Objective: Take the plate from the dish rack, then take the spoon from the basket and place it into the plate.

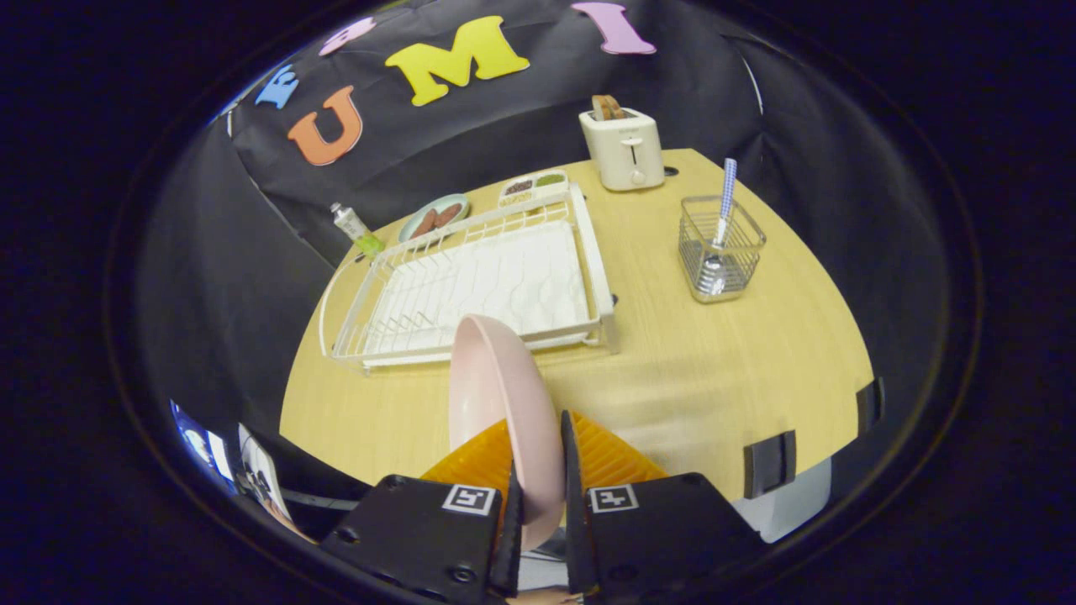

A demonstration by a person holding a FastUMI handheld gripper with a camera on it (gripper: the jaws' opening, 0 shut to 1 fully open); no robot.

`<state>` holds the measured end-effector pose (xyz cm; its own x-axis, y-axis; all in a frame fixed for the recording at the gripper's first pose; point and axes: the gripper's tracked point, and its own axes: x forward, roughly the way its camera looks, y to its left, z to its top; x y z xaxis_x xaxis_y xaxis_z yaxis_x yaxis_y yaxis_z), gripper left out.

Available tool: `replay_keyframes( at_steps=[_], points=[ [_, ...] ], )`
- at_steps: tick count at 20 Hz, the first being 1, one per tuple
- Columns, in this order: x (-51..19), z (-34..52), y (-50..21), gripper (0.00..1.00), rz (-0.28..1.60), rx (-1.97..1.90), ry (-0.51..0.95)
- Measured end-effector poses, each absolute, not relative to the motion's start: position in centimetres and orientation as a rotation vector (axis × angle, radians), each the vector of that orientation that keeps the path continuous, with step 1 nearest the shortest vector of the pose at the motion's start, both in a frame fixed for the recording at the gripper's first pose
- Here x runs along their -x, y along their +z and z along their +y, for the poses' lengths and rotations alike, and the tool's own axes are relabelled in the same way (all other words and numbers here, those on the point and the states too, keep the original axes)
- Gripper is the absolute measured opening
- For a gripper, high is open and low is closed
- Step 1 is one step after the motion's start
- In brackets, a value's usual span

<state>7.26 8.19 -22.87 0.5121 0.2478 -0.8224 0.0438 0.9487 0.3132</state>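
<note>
With the plate (503,403) clamped edge-on between its two fingers, the gripper (538,496) sits at bottom centre of the gripper view, both fingers pressing on the plate's rim. Plate is pink, standing upright on edge, rising from the fingers to about mid-frame; its top overlaps the near rail of the dish rack (471,286) in the picture, cannot tell if it touches.

Dish rack: white wire, left of centre, resting on the wooden table (714,378), white tray liner inside, no dishes in it.

Basket (721,249): wire mesh, right of centre, well apart from the rack, upright on the table. Spoon (721,227) stands in it, bowl down, checked blue-white handle sticking up out of the top and leaning slightly.

Upper centre: cream toaster (624,148) at the far table edge with bread in the slot. Just left of it, behind the rack's far rail, a small divided tray (533,186) with dark and green contents, then a pale green dish (434,217) holding brownish pieces. Further left, a small bottle (356,228) with green liquid, tilted, near the rack's far left corner.

Lower right: two black clips (770,462) on the near table edge.
</note>
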Motion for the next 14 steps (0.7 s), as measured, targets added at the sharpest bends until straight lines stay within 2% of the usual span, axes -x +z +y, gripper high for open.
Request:
replay_keyframes(
  at_steps=[5, 14],
  points=[
    [-7.5, 7.8, -24.8, 0.27, 1.025, -0.379, 0.098],
    [-8.7, 6.5, -25.5, 0.30, 0.942, -0.272, 0.087]
  ],
)
